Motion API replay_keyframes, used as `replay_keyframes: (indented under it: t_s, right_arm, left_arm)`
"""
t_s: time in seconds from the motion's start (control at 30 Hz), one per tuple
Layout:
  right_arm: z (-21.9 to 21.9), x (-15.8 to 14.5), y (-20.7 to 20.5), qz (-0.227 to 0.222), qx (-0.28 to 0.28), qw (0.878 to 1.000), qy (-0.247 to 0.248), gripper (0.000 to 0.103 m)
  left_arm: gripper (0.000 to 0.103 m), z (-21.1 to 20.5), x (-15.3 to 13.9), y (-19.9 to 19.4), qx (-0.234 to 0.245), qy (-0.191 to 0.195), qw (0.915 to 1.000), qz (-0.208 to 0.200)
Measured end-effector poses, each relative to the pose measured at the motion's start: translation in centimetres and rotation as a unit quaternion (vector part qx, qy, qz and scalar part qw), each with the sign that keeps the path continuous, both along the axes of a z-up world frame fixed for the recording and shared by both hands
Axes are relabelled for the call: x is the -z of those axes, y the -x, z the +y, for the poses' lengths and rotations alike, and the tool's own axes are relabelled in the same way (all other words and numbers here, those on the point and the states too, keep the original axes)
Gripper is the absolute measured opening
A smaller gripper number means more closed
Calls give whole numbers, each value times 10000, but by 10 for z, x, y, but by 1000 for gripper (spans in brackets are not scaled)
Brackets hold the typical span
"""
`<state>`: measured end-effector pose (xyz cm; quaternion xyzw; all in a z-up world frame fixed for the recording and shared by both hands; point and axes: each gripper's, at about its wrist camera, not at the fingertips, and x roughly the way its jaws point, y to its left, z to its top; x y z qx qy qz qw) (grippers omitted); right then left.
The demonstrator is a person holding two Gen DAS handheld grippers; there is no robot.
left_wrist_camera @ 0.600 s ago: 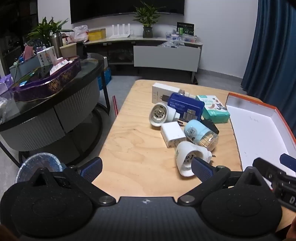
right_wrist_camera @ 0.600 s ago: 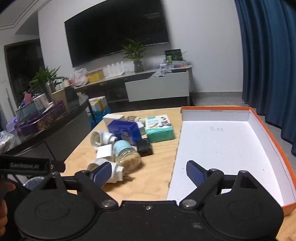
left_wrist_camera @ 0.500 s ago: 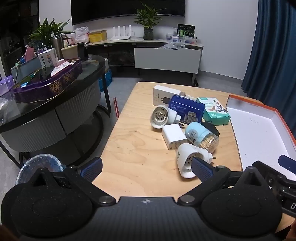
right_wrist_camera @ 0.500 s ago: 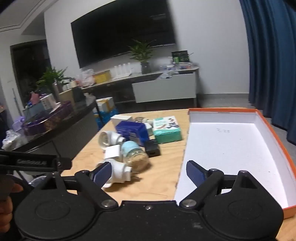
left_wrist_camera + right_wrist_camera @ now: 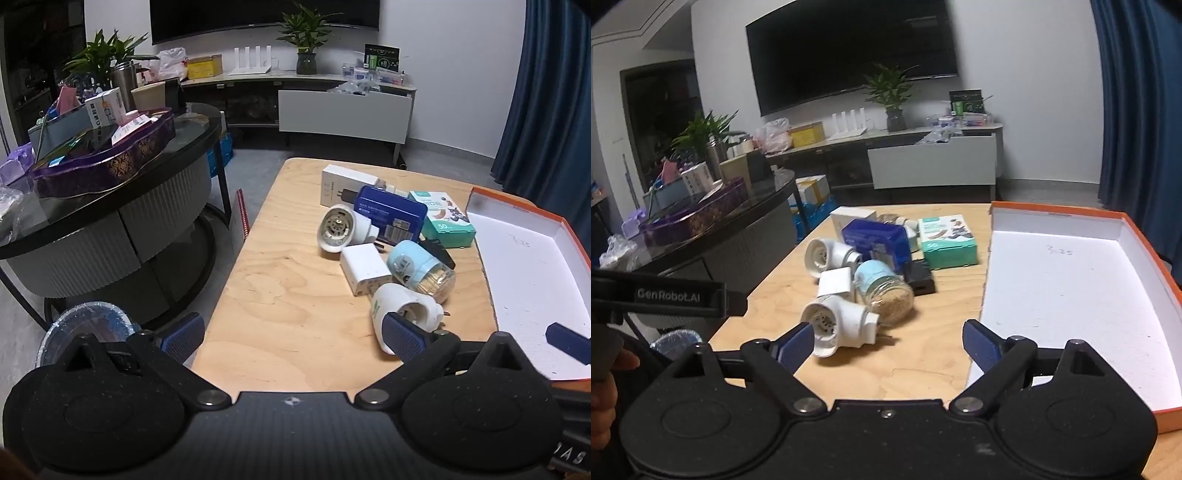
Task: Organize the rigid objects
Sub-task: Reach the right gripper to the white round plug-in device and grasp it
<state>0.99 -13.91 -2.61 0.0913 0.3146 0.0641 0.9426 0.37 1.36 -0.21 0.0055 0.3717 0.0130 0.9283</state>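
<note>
A cluster of objects lies on the wooden table (image 5: 288, 295): two white plug devices (image 5: 402, 310) (image 5: 340, 230), a white cube charger (image 5: 364, 267), a blue-lidded toothpick jar (image 5: 421, 269), a blue box (image 5: 389, 218), a teal box (image 5: 445, 219), a white box (image 5: 340, 184) and a black adapter (image 5: 919, 277). An empty orange-rimmed white box (image 5: 1067, 291) lies to the right. My left gripper (image 5: 291, 336) is open above the table's near edge. My right gripper (image 5: 888, 343) is open, near the closest white plug device (image 5: 838, 325).
A round dark glass table (image 5: 110, 177) with a purple tray and clutter stands left of the wooden table. A blue bowl (image 5: 85, 328) lies on the floor below it. A TV cabinet (image 5: 332, 103) and blue curtains (image 5: 546, 92) are behind.
Both grippers have moved slightly forward and left toward the cluster; the right gripper now sits closer to the nearest white plug device. Nothing was grasped.
</note>
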Motion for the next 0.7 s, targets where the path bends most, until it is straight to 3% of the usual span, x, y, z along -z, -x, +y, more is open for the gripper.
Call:
replay_keyframes:
  t_s: [0.7]
  right_arm:
    - [44,30,-44,424,-305,9986,95,102]
  left_arm:
    - [103,34,15,-24,-196,189,9995,154]
